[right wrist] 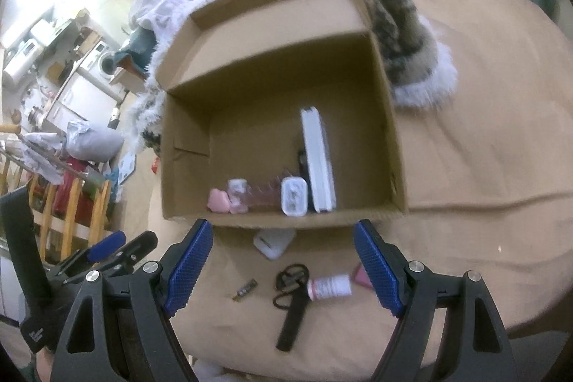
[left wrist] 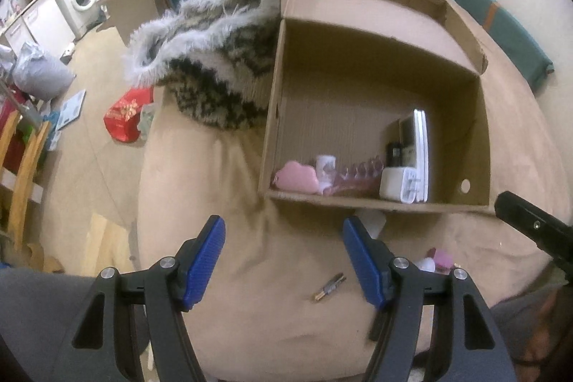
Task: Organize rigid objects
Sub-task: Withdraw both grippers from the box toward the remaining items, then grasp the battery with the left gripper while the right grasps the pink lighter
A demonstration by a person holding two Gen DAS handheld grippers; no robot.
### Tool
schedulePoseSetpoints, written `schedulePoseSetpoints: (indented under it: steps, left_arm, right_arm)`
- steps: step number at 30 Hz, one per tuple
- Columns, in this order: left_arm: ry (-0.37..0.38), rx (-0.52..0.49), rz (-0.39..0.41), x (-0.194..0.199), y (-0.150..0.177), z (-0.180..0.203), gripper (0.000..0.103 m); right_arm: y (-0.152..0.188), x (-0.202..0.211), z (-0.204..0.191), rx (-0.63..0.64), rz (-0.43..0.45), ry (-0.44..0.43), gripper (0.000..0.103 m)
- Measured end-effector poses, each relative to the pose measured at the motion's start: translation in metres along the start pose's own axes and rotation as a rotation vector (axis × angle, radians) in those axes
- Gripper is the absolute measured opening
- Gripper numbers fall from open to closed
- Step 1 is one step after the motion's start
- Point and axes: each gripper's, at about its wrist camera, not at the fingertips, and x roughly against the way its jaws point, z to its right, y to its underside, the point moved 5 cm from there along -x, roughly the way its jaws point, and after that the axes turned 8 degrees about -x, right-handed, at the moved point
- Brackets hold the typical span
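Brown cardboard box (right wrist: 386,138), tan bedsheet (right wrist: 483,167), blue fingers (right wrist: 189,264), black-and-white mottled furry blanket (left wrist: 215,85).

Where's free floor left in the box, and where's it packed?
Inside the cardboard box, the floor is bare from the back wall forward, and to the right of the upright white case. The front wall is crowded: pink case, small bottle, white charger. Outside, loose items sit between the open right gripper and the box.

The cardboard box (right wrist: 388,145) lies open on top, its back and left floor bare. Things crowd its near wall: a pink case (right wrist: 219,200), a white charger (right wrist: 294,196), a tall white slab (right wrist: 318,160). Before the box, a white pod (right wrist: 273,241), black strap (right wrist: 292,278), bottle (right wrist: 329,287) and small metal bit (right wrist: 244,289) litter the tan bedcover (right wrist: 483,167).
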Motion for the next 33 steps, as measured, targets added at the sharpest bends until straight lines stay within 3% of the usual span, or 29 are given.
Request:
schedulePoseSetpoints:
  steps: [8,12,14,18,24,25,28,29,30,33]
  left_arm:
    - [-0.003,0.06,-0.082,-0.04,0.027,-0.024,0.065]
    - [0.009,0.097,-0.136,-0.059,0.036,-0.028,0.065]
    - [0.028,0.056,-0.166,-0.069,0.04,-0.017,0.065]
    - [0.087,-0.118,-0.278,-0.097,0.057,0.023,0.064]
    - [0.076,-0.302,-0.303,-0.117,0.072,0.054,0.051]
    - [0.078,-0.308,-0.318,-0.121,0.074,0.055,0.04]
    - [0.081,-0.29,-0.332,-0.13,0.073,0.052,0.029]
    - [0.086,-0.282,-0.327,-0.131,0.071,0.051,0.014]
    - [0.089,-0.279,-0.33,-0.131,0.069,0.05,0.009]
    - [0.12,-0.23,-0.341,-0.134,0.065,0.04,0.009]
  right_arm:
    - [0.023,-0.026,0.052,-0.102,-0.05,0.038,0.086]
    - [0.036,-0.05,0.079,-0.228,-0.137,0.062,0.086]
    - [0.033,-0.057,0.083,-0.256,-0.147,0.058,0.086]
    - [0.032,-0.065,0.091,-0.305,-0.165,0.062,0.086]
    - [0.035,-0.072,0.106,-0.361,-0.2,0.1,0.086]
    - [0.036,-0.075,0.109,-0.372,-0.207,0.112,0.086]
    - [0.039,-0.085,0.114,-0.364,-0.229,0.173,0.086]
    - [0.039,-0.089,0.114,-0.353,-0.237,0.192,0.086]
    - [0.039,-0.094,0.113,-0.344,-0.246,0.204,0.086]
    - [0.043,-0.106,0.112,-0.312,-0.273,0.251,0.086]
